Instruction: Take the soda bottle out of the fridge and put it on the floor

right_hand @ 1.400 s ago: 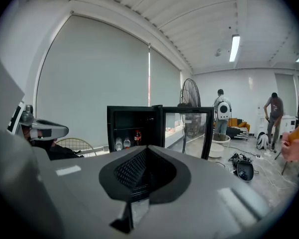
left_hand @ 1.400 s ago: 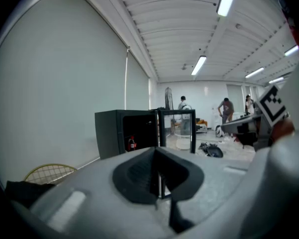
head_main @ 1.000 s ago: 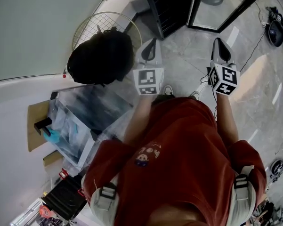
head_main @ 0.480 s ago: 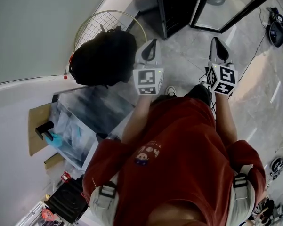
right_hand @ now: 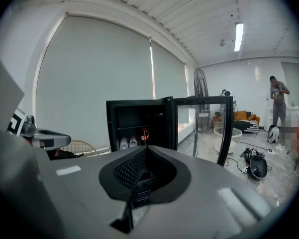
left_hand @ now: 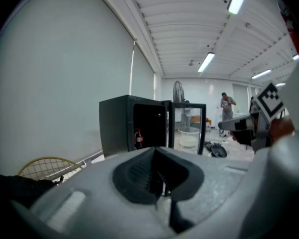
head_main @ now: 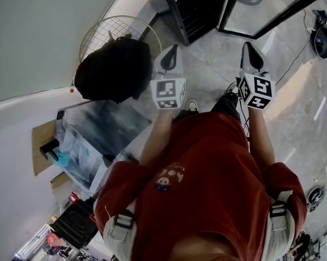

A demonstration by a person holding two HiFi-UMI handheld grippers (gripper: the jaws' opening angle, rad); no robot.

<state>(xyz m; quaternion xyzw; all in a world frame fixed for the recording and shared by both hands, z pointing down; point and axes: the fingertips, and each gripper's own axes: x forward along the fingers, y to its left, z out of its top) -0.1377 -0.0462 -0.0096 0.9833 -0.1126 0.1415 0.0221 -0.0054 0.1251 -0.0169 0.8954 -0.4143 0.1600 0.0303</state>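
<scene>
Stepping on since a second ago, my right leg has come forward under the right tongs [head_main: 251,48], whose jaws are pressed together on nothing. The left tongs [head_main: 172,50], alongside and well apart, are shut and empty too. Both point over the grey floor [head_main: 209,72] at the black fridge [right_hand: 111,128], its glass door [right_hand: 204,126] open. The soda bottle [right_hand: 145,135] stands upright inside, toward the right end of its shelf, beside two pale containers [right_hand: 127,143]. A black backpack [head_main: 111,69] lies to my left.
</scene>
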